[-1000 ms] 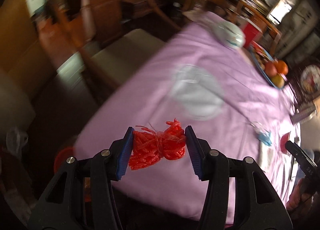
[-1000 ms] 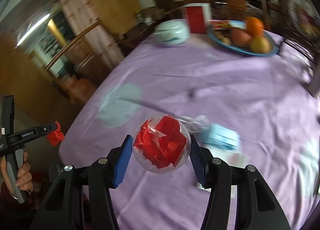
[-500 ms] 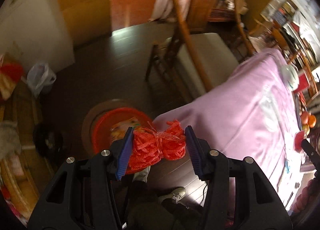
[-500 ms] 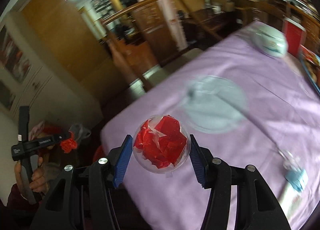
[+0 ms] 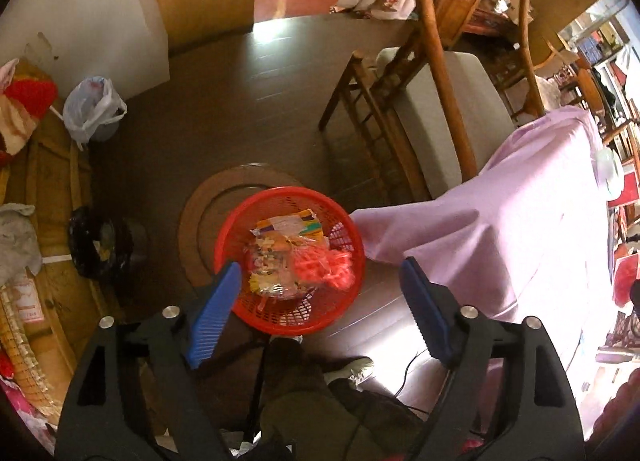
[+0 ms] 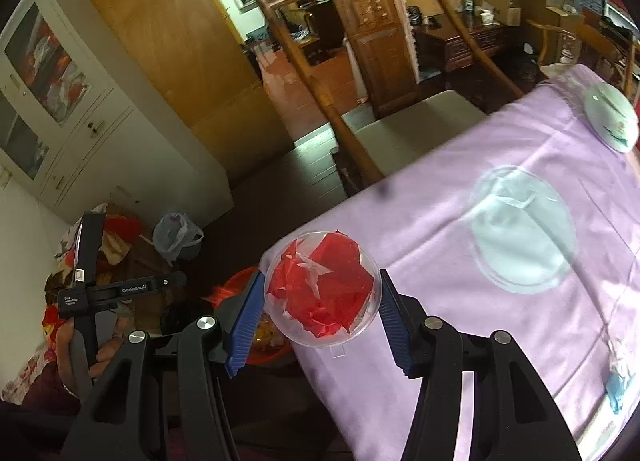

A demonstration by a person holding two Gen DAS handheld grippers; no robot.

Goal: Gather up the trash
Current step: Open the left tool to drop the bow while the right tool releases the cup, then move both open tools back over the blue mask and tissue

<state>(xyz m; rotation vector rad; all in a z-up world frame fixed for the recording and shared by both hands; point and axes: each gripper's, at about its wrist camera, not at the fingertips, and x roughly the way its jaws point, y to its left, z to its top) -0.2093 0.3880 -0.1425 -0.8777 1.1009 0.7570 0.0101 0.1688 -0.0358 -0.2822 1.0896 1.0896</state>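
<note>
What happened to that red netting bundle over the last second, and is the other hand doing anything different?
The left gripper swung from the table to above the red basket; its jaws have just been opening, and the red netting dropped among the wrappers. The right gripper swung toward the table edge too, but stays clamped on the clear ball of red paper.

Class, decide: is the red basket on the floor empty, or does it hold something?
Not empty. The red basket holds wrappers and a red net bundle, seen from above.
</note>
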